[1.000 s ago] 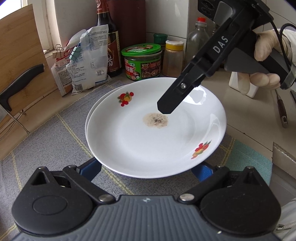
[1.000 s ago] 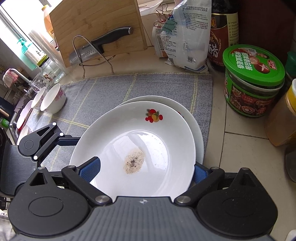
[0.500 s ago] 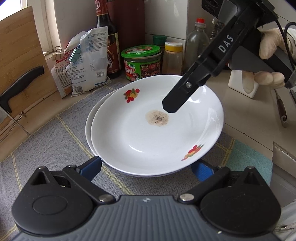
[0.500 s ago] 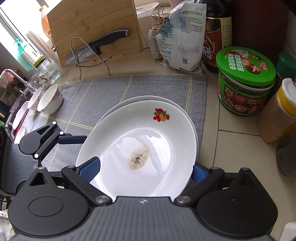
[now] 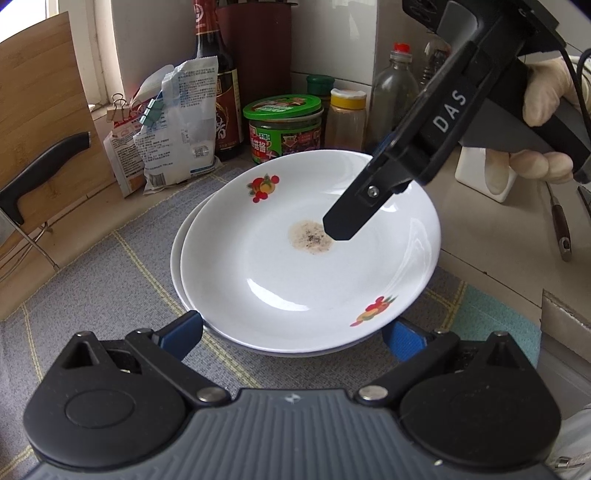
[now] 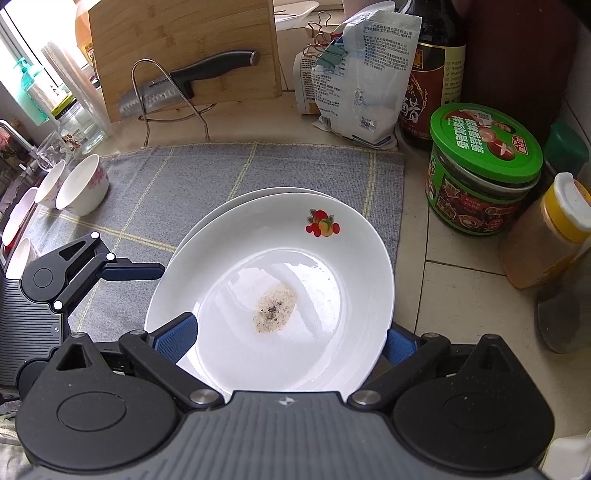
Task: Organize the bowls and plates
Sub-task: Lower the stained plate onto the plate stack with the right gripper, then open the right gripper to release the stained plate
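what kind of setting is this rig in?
Most likely a home kitchen counter: a knife racked against a wooden cutting board, condiment bottles and a green-lidded sauce jar along the wall, and stacked white plates on a grey dish mat.

We see a white plate (image 6: 236, 350) with fruit prints and a speckled residue patch, stacked on a second white plate (image 6: 258, 194) on the grey mat (image 6: 184, 181); two small bowls (image 6: 83, 188) sit at the mat's far-left edge.

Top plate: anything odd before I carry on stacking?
Yes. The top plate has a brownish, black-speckled residue patch at its centre, so it looks dirty. It also sits off-centre on the lower plate, whose rim shows on one side only.
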Demonstrator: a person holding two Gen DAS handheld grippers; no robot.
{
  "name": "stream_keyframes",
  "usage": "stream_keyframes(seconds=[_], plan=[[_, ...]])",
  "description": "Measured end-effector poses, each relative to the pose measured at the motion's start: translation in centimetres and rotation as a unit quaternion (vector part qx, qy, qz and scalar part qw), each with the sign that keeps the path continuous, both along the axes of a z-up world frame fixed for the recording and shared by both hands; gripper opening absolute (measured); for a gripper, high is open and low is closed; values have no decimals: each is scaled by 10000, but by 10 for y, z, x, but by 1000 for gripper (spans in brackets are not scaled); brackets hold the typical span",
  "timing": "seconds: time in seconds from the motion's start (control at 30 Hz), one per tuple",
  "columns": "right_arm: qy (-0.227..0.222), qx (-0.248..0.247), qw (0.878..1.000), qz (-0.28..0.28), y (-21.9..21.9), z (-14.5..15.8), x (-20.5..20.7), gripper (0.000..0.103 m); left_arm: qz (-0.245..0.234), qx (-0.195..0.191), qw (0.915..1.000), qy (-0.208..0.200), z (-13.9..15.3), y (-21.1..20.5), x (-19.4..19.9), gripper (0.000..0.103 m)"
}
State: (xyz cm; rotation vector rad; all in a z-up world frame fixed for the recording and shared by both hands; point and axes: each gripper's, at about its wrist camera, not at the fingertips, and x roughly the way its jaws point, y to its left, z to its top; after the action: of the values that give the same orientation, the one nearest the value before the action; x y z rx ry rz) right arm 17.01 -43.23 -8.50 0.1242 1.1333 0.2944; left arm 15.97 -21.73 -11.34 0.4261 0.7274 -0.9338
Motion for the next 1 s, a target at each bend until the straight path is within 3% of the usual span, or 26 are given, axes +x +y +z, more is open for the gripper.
stream_keyframes(seconds=[0.2, 0.63, 0.77, 1.0], plan=[[13, -304, 9995, 43, 5, -1, -1, 103, 50, -13, 10000, -31, 1, -1, -1, 103], [16, -400, 9992, 31, 5, -1, -7, 103, 45, 72, 9999, -108, 1, -3, -5, 103], [-192, -471, 9986, 157, 10, 6, -9, 103, 118, -39, 9999, -105, 7, 1, -7, 103], [-944, -1421, 9837, 564, 38, 16, -22, 103, 481, -205, 9984, -195, 16, 14, -12, 102]])
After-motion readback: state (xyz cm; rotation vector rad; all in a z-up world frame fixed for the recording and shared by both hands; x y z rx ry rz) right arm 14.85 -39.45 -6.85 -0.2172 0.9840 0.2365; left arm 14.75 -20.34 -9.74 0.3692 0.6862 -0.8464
